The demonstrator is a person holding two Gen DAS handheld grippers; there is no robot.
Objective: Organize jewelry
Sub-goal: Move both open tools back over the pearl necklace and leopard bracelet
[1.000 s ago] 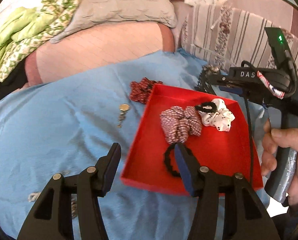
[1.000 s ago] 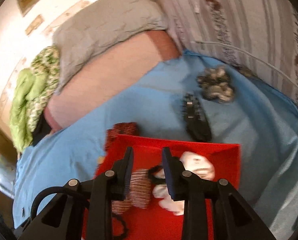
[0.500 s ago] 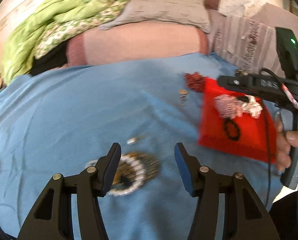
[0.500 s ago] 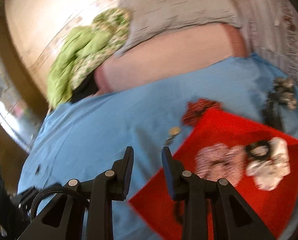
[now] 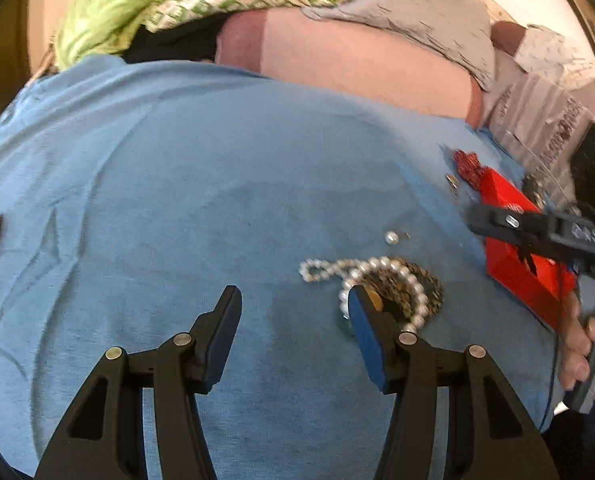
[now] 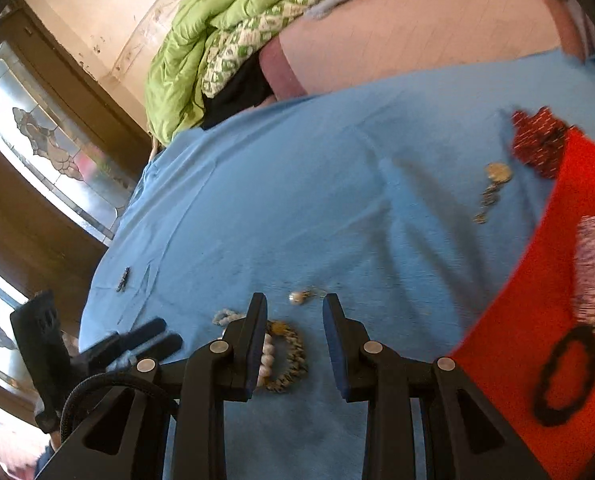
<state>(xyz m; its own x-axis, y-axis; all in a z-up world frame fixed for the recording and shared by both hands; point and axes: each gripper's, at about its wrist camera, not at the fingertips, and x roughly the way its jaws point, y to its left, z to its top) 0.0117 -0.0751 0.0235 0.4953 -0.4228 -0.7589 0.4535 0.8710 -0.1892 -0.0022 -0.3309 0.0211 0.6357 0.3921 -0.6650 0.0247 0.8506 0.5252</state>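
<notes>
Both grippers had swung away from the red tray (image 6: 553, 264) since the earlier frames and come over the loose jewelry on the blue sheet (image 5: 201, 184).

- Left gripper (image 5: 293, 312): jaws about half open, nothing between them.
- Right gripper (image 6: 295, 326): jaws narrower, also empty.
- Pearl necklace (image 5: 377, 270) lay coiled over a dark beaded bracelet (image 5: 425, 288), just right of the left gripper's right pad and touching none.
- Single pearl earring (image 6: 297, 297) sat just beyond the right gripper's tips.
- Tray, off right, held scrunchies and a black hair tie (image 6: 565, 376).

Judgement: next pick was likely the necklace. Advisable to shift the left gripper right, straddle a bunched section of pearls, press lightly into the sheet, then close. A single strand could slip; the bracelet beneath might lift with it.
</notes>
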